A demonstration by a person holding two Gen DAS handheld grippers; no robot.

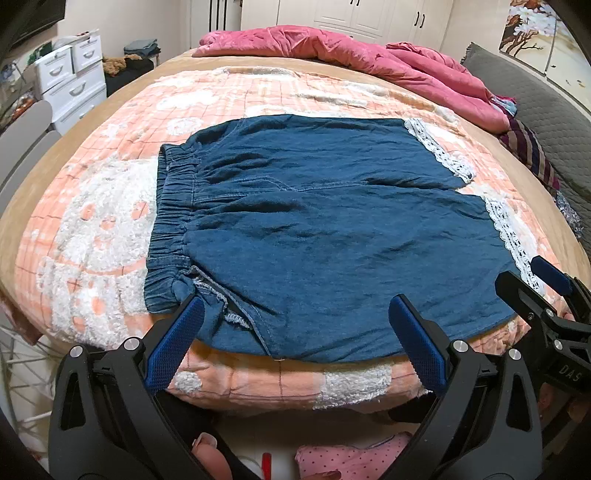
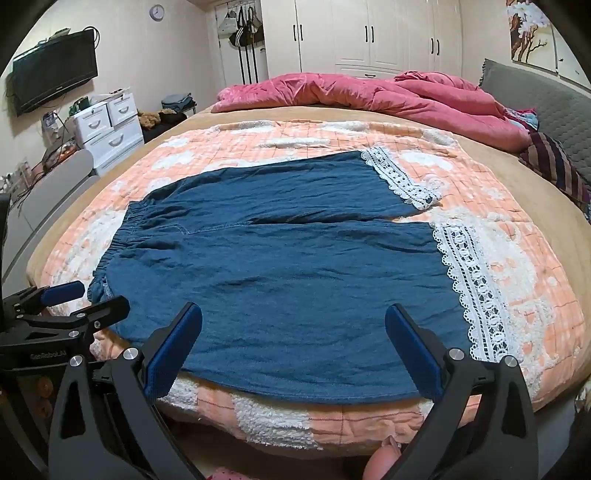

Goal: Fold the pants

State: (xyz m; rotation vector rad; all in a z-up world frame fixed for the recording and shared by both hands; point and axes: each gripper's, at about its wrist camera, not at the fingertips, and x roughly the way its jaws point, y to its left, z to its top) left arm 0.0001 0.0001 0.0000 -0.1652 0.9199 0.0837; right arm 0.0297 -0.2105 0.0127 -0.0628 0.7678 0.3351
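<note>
Two hand-held grippers, left hand-held gripper (image 1: 295, 310) and right hand-held gripper (image 2: 293, 317), hang wide open at bottom of frame, holding nothing. Blue pants (image 1: 314, 221) lie flat mid-frame on the bed (image 1: 110, 206), lace hems right.

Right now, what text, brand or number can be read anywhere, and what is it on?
"DAS": on the right gripper body, left wrist view.
"GenRobot.AI": on the left gripper body, right wrist view.
Wall clock: numerals too small to read.
TV: logo blurred.
</note>
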